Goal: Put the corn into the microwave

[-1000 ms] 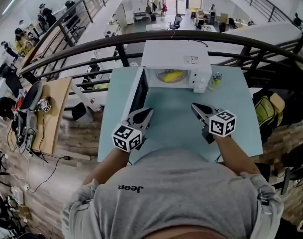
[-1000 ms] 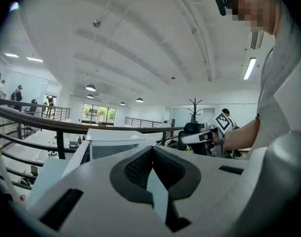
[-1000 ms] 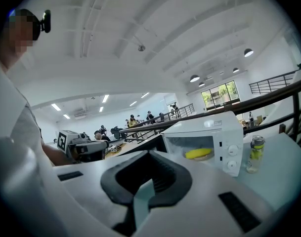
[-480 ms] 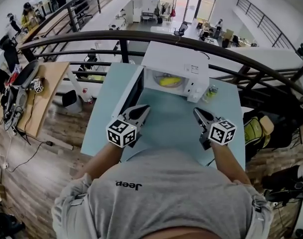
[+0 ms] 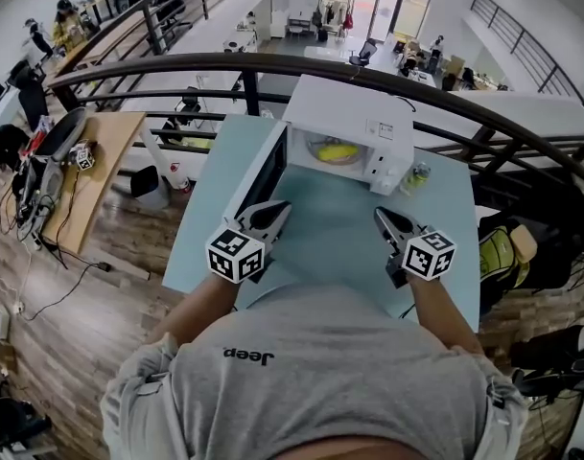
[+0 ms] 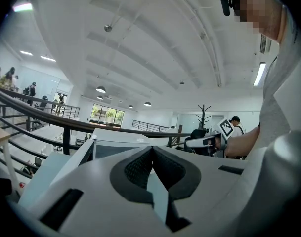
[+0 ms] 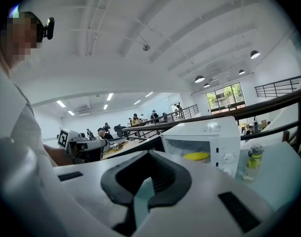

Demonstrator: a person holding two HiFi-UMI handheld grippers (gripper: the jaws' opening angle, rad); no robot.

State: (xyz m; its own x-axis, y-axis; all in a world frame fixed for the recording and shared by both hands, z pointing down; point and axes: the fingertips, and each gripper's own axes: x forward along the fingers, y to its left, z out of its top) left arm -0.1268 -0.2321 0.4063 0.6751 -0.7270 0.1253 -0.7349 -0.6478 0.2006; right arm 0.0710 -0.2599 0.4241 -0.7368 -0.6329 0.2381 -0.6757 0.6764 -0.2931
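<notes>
Seen from above, a person in a grey shirt stands at the near edge of a pale blue table beside a dark railing. A wooden desk stands off to the far left on the floor below.

The left gripper is held over the table's near left part, its jaws closed together with nothing between them. Just beyond it the microwave door stands swung open to the left.

A white microwave sits at the far side of the table, in the middle. The corn – a yellow shape – lies inside its open cavity on what looks like a plate, well apart from both grippers.

The right gripper is held over the table's near right part. Its jaws are also closed and empty, and they point toward the microwave.

A small bottle with a green cap stands on the table just right of the microwave.
</notes>
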